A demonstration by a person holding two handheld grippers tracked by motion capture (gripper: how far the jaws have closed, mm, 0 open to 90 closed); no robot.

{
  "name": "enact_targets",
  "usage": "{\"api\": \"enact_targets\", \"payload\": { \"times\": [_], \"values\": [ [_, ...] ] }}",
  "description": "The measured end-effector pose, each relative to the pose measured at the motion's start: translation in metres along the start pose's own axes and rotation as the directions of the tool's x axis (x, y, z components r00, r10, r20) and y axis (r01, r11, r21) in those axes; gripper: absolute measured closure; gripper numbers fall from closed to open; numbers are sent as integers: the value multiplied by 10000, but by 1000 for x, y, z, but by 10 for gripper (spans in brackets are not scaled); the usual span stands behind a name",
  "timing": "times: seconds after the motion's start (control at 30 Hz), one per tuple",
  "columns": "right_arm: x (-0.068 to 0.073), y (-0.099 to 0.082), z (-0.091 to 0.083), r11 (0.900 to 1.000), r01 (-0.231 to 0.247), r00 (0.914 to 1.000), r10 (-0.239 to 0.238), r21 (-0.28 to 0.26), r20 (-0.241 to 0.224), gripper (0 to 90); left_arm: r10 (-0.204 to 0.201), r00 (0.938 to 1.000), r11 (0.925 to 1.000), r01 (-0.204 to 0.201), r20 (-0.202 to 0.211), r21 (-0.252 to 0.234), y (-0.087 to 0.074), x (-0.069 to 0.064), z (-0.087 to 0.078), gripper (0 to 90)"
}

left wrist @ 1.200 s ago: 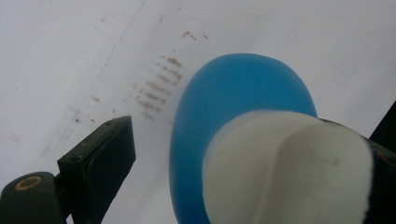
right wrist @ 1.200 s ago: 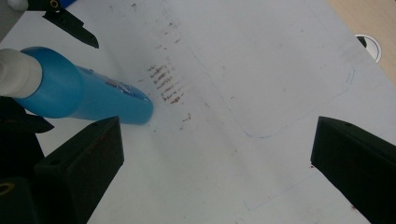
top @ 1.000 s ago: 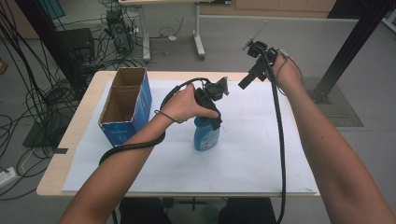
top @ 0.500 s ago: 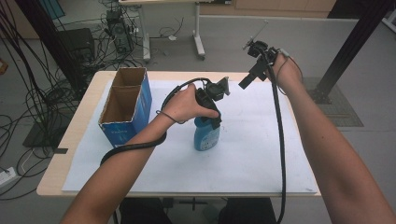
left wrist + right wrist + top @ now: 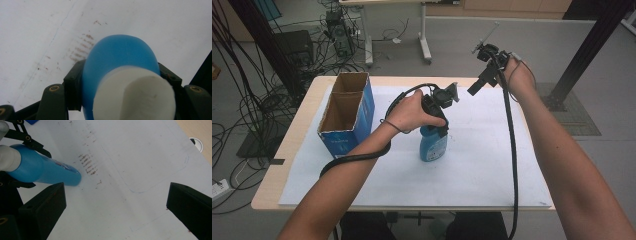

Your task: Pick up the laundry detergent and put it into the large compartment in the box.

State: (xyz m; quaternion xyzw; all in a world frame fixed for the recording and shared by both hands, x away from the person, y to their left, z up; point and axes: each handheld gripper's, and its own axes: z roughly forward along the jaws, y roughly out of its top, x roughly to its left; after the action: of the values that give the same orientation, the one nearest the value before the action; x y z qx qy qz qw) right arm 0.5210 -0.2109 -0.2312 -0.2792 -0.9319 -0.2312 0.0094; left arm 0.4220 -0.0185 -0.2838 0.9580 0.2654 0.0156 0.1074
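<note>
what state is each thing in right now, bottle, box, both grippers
blue bottle: upright on the white sheet, white cap on, clamped near the top
cardboard box: open at the top, standing left of the bottle
left gripper: jaws just closed, shut on the bottle
right gripper: jaws open, nothing between them, raised off the table

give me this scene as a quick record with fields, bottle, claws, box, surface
bottle: blue bottle with white cap, upright on the sheet
left claw: left claw has just been closing, now shut on the bottle's shoulder below the cap, a jaw on each side
right claw: right claw open, nothing between the jaws, held above the far right part of the table
box: open cardboard box, blue outside, at the left, apart from the bottle
surface: white sheet with brown smudges, on a wooden table
</note>
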Motion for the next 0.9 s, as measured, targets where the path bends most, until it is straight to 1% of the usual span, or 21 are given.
{"api": "enact_targets", "payload": {
  "times": [0.13,0.2,0.37,0.9],
  "values": [
    [0,0,0,10000,10,10000,-10,0,13,23,24,10000,10000,-25,-17,-53,-1,1,0,372],
    [0,0,0,10000,-14,10000,14,6,11,23,-30,10000,10000,30,-18,-80,-2,0,0,372],
    [0,1,1,10000,-15,10000,15,-20,-1,23,-10,10000,10000,10,-34,-12,-1,0,0,372],
    [0,1,-1,10000,6,10000,-7,47,60,23,-39,10000,9999,39,-32,-108,-2,0,0,372]
  ]
}}
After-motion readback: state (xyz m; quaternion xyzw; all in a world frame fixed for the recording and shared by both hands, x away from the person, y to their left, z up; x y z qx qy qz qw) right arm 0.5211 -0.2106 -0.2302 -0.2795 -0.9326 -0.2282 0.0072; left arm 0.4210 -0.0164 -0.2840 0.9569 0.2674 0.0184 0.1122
